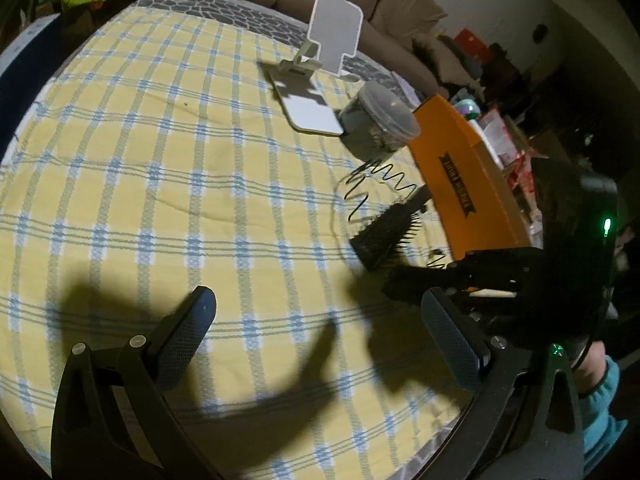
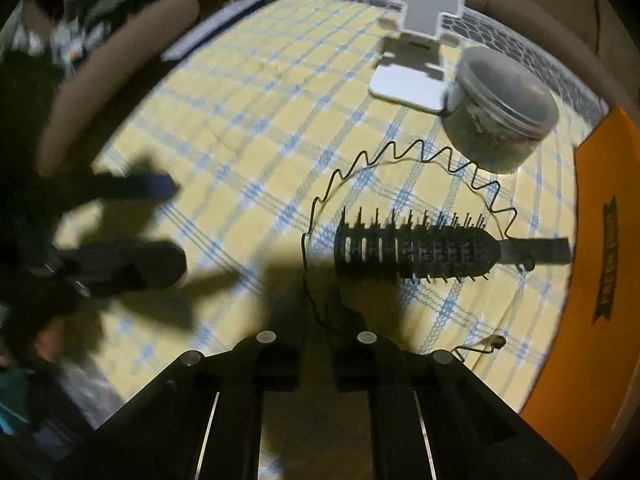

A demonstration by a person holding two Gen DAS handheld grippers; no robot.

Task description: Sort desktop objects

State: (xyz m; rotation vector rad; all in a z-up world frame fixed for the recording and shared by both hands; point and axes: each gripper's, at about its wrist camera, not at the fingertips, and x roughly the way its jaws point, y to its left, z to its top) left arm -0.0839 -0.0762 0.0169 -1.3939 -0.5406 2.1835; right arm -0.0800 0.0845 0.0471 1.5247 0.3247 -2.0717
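Hairbrush [image 2: 416, 250] lies flat on the checked cloth of the bench [image 1: 160, 160], right-centre, handle pointing right toward the orange box [image 2: 592, 260], bristles toward far side. Wavy wire headband [image 2: 420, 152] arcs round the brush's far and left sides; one end runs near, toward the right gripper [image 2: 316, 364]. Clear lidded jar [image 2: 500, 120] sits far-right of brush, touching or just beside the white phone stand [image 2: 416, 80] — can't tell which.

Step in hand (my read): right gripper going for brush or headband wire, prob. for the box. To do it well: pick one, not both. Wire lies just by the brush head, so a sloppy close snags the pair. For brush, come in at the handle end, fingers across the narrow neck, clear of wire loop. Wire is thin and springy; likely slips unless pinched square.

Right gripper: low over bench, near edge, aimed at brush. Fingers narrowly parted, nothing between them; fingertips in shadow, wire passes close, contact unclear.

Left gripper [image 1: 316, 312]: hovers above bare cloth left of brush, fingers spread wide, empty. In its view the right gripper's body sits just right of it, beside the box.
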